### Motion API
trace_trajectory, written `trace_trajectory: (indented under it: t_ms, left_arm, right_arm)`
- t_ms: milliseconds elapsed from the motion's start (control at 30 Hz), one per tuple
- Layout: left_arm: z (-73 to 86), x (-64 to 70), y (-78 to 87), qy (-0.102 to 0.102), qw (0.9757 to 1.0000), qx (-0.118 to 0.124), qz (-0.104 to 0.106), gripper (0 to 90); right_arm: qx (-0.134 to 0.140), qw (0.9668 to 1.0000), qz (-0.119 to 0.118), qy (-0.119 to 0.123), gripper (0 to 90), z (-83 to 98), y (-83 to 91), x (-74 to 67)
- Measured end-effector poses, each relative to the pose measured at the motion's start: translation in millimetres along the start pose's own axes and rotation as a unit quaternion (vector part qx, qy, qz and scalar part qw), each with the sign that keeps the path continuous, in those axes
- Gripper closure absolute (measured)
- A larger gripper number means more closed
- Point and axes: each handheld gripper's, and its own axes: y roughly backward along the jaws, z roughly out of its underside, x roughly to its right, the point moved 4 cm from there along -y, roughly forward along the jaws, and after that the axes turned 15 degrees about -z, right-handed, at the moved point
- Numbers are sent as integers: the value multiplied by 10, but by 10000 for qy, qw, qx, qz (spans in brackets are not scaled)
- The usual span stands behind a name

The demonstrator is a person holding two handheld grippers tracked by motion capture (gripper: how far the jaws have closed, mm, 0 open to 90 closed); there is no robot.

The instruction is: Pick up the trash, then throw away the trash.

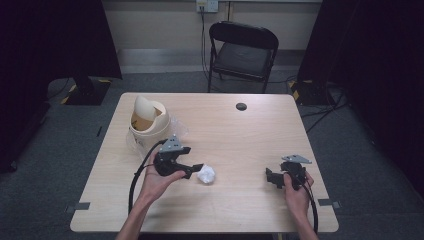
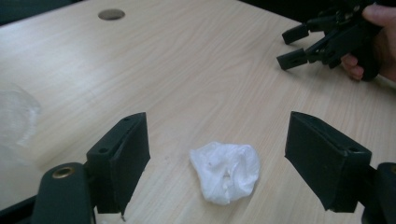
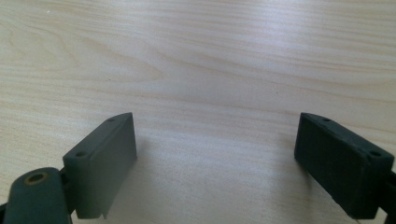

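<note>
Pale wood table point(image 1: 240, 135), grey carpet; left gripper point(image 1: 196, 169) spread wide beside crumpled tissue point(image 1: 206, 174); right gripper point(image 1: 272, 177) released, empty, near right edge.

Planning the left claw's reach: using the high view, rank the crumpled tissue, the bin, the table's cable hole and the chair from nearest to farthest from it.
1. Crumpled tissue, just off the left claw.
2. Bin, behind it, table's left.
3. Cable hole, near the far edge.
4. Chair, beyond the table.
</note>
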Motion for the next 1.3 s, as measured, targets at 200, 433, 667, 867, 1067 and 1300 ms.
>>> trace_trajectory:
  t_ms: [200, 433, 667, 867, 1067, 1300]
  left_arm:
    - [108, 132, -218, -71, 9990, -404, 201, 191]
    - [234, 176, -450, -100, 9963, -795, 318, 188]
    - [369, 168, -612, -84, 9945, -982, 347, 223]
    - [379, 207, -626, -185, 9951, -916, 336, 313]
    - [392, 259, -634, -315, 9953, -855, 323, 441]
    - [423, 291, -631, -412, 9952, -832, 305, 547]
  right_arm:
    - [1, 10000, 0, 1, 121, 0, 0, 0]
    - [1, 10000, -1, 0, 120, 0, 0, 0]
    - [0, 10000, -1, -1, 121, 0, 0, 0]
    - [4, 10000, 7, -4, 121, 1, 0, -2]
    - [4, 10000, 4, -5, 121, 0, -1, -1]
    - [4, 10000, 5, -4, 121, 1, 0, -1]
